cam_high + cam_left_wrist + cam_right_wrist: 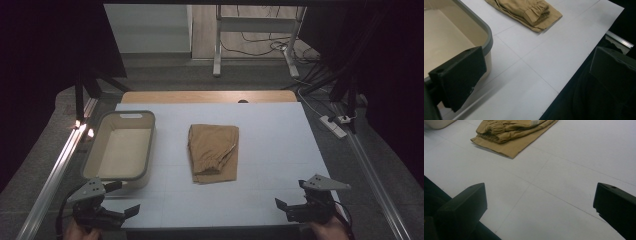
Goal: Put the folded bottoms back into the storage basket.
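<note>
Folded shorts [213, 152] lie mid-table, right of the bin [121, 146], well ahead of both grippers. L gripper [123, 199] and R gripper [290, 194] hang at near edge, jaws spread, holding nothing.

folded tan garment [213, 152] lies mid-table on white sheet [280, 150]. beige bin [121, 146] just left of it, apart. left gripper [121, 199] and right gripper [290, 194] at near edge, jaws apart.

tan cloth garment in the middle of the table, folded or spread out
Folded. The tan cloth garment lies as a compact rectangle on the white table, with stacked layers and a gathered elastic band showing at its near edge in both gripper views.
</note>
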